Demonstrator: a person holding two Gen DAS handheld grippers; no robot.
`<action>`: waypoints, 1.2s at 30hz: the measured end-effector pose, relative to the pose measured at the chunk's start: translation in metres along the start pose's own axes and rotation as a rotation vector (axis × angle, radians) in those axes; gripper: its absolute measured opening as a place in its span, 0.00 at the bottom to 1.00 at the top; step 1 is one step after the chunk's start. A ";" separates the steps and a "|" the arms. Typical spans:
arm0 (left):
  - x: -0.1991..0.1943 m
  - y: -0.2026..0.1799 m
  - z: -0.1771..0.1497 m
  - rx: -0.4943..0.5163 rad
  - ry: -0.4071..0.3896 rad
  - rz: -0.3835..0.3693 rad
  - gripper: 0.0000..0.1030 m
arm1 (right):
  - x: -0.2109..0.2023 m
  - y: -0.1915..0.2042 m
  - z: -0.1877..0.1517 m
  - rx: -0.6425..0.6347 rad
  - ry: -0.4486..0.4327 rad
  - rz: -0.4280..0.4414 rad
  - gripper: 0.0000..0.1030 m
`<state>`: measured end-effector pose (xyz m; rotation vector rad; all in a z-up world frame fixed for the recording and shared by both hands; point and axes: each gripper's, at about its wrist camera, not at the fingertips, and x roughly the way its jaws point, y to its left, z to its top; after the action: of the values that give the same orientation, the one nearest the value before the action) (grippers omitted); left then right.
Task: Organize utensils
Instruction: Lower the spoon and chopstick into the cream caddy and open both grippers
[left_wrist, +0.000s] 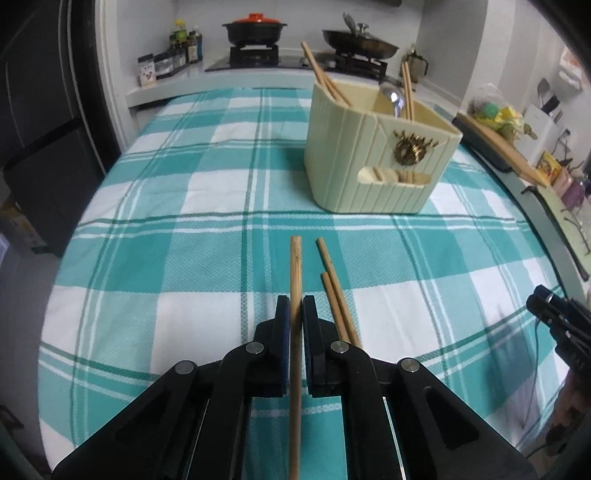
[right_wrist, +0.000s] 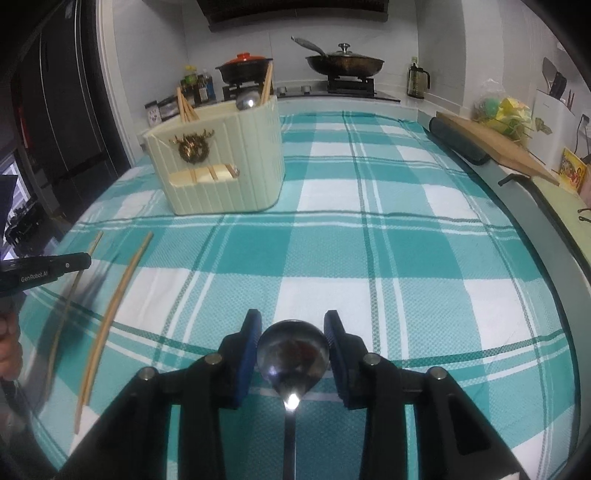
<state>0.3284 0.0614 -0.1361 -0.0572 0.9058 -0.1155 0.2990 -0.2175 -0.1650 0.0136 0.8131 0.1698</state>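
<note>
Left gripper (left_wrist: 295, 306): nearest the left wrist camera; its blue-padded jaws are pressed onto a single wooden chopstick (left_wrist: 295, 280), which runs lengthwise between them and sticks out ahead over the cloth.
Right gripper (right_wrist: 292, 332): nearest the right wrist camera; its jaws stand spread on either side of a metal spoon (right_wrist: 292, 350), bowl forward, handle running back toward the camera. Whether the pads touch the bowl cannot be told.
Loose chopsticks (left_wrist: 334, 291): a pair lying side by side on the cloth just right of the left gripper's fingers, tips pointing away and a little left.
Tablecloth (left_wrist: 192, 229): teal and white plaid, covering the table under everything.
Other gripper in view: the right gripper shows at the right edge of the left wrist view, well apart from the held chopstick.
Utensil holder (left_wrist: 373, 147): cream ribbed box with a gold crest on its face, standing upright on the cloth farther back; chopsticks and a spoon lean inside it.
Cutting board (right_wrist: 498, 142): wooden, on the counter at the table's right edge.
Stove area: black pot with orange lid (left_wrist: 255, 27) and a lidded pan (left_wrist: 360, 40) on burners at the back wall.
</note>
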 end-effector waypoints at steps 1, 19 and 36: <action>-0.013 0.000 0.001 -0.002 -0.026 -0.009 0.05 | -0.009 0.000 0.002 -0.003 -0.016 0.012 0.34; -0.118 -0.008 0.009 -0.019 -0.252 -0.121 0.05 | -0.112 0.022 0.026 -0.032 -0.207 0.115 0.34; -0.145 0.001 0.062 -0.033 -0.299 -0.189 0.05 | -0.126 0.039 0.097 -0.089 -0.247 0.168 0.34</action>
<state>0.2882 0.0808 0.0153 -0.1863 0.6022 -0.2612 0.2786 -0.1940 -0.0044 0.0185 0.5572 0.3556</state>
